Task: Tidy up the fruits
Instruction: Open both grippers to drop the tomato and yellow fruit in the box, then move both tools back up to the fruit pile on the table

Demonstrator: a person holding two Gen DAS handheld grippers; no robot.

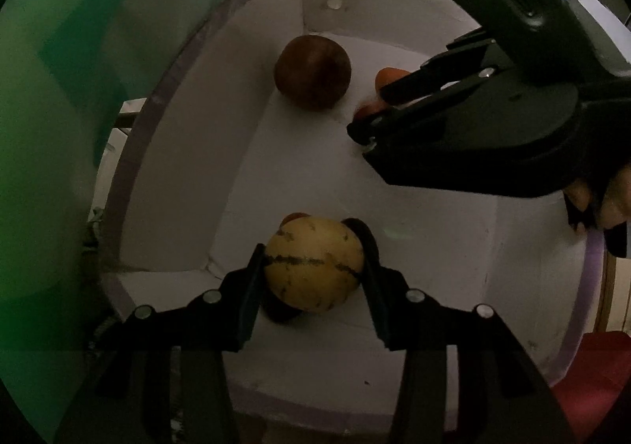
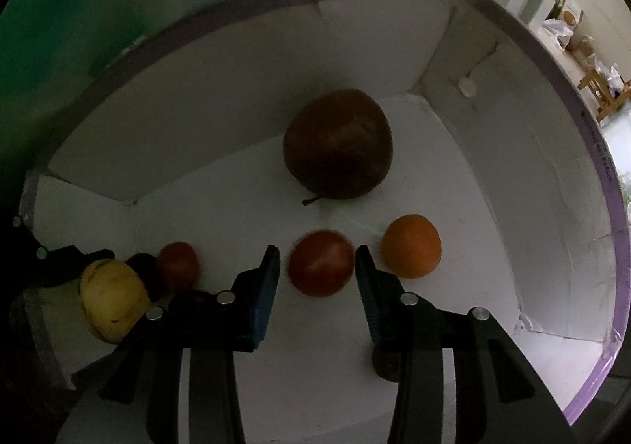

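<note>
Inside the white box [image 2: 236,120], an apple [image 2: 338,144], orange [image 2: 411,246] and other fruits are lying. The left tongs [image 1: 313,266] are gripping a striped yellow fruit [image 1: 313,270]. The right tongs [image 2: 317,266] are standing slightly open around a red fruit [image 2: 321,262], pads apart from it.

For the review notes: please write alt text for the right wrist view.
The right gripper points down into a white box, a small red fruit between its slightly parted fingers. An orange fruit lies just right, a dark apple beyond, a yellow fruit far left.

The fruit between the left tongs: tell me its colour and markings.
Pale yellow fruit with dark, broken stripes; clearest in the left wrist view.
</note>
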